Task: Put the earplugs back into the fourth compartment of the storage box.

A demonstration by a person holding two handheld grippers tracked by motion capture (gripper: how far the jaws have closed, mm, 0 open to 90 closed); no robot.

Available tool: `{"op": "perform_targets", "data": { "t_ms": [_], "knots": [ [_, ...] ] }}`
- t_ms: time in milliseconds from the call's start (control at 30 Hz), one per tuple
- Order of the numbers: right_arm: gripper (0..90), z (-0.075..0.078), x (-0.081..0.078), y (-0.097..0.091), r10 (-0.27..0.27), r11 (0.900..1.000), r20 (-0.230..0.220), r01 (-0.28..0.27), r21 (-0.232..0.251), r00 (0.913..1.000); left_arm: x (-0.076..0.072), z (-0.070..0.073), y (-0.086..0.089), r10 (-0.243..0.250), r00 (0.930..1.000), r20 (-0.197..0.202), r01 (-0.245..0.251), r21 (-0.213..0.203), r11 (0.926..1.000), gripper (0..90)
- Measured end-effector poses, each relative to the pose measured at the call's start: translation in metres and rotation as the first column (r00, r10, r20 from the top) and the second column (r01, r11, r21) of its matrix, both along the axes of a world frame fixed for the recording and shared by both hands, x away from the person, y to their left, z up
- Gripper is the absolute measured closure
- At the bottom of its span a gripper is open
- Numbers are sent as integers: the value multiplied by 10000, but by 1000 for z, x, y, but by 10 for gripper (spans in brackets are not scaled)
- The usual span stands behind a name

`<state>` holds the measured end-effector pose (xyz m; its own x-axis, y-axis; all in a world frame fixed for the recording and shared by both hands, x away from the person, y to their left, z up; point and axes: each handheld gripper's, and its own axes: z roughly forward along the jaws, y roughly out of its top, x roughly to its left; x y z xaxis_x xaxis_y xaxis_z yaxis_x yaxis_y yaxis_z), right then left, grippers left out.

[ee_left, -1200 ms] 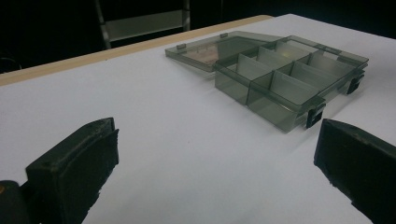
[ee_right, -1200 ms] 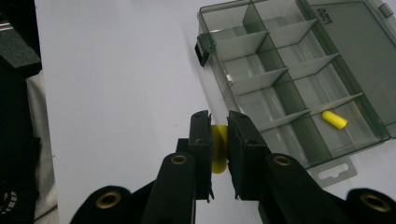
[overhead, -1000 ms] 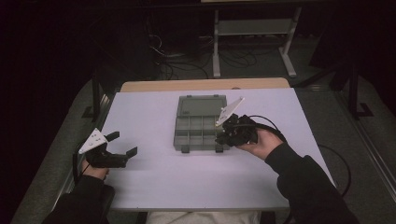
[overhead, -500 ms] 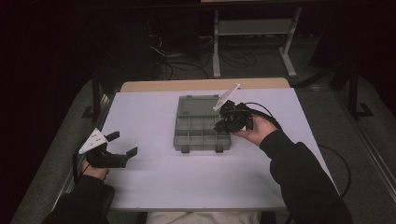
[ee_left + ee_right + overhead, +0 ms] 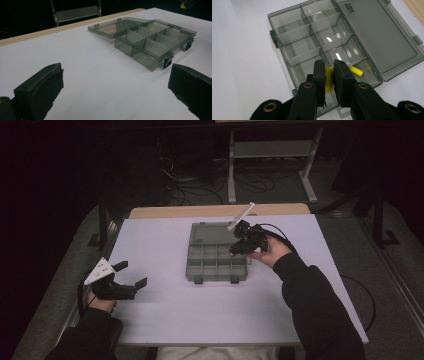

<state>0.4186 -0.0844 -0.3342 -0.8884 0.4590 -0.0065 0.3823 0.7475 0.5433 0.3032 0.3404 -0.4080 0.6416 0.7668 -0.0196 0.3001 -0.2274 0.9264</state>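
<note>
The right gripper (image 5: pixel 329 75) pinches one yellow piece (image 5: pixel 329 79) between nearly closed jaws, hand reaching in over the right side of the one open grey compartment box (image 5: pixel 212 262). A second yellow piece (image 5: pixel 357 71) lies in a compartment beside the lid. The left gripper (image 5: pixel 131 275), jaws wide apart and empty, sits low at the table (image 5: pixel 165 320)'s left edge.

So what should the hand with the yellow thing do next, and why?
Probably lower a little and let go. The right gripper is shut on a yellow piece above an end compartment of the open organizer box, where another yellow piece already lies.
</note>
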Motion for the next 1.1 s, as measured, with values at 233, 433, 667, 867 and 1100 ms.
{"op": "perform_targets", "data": {
  "t_ms": [233, 433, 667, 867, 1100],
  "knots": [
    [785, -12, 15, -1, -405, 9991, -100, 404, -143, 9991, 0, 0, 0, -2, 10000, -8, 2, -7, 10000, 0],
    [786, -21, 25, -1, -561, 9984, -185, 559, -72, 9983, 0, 0, 0, -9, 10000, -7, 9, -12, 10000, 0],
    [786, -32, 36, 0, -819, 9965, -295, 815, -162, 9962, 0, 0, 0, -11, 10000, -4, 11, -11, 10000, 0],
    [785, -45, 45, 0, -1141, 9930, -405, 1127, -360, 9926, 0, 0, 0, -19, 10000, -6, 19, -12, 10000, 0],
    [785, -59, 55, -4, -1486, 9884, -662, 1461, -414, 9867, 0, 0, 0, -64, 10000, 19, 64, -1, 10000, 0]
  ]
}}
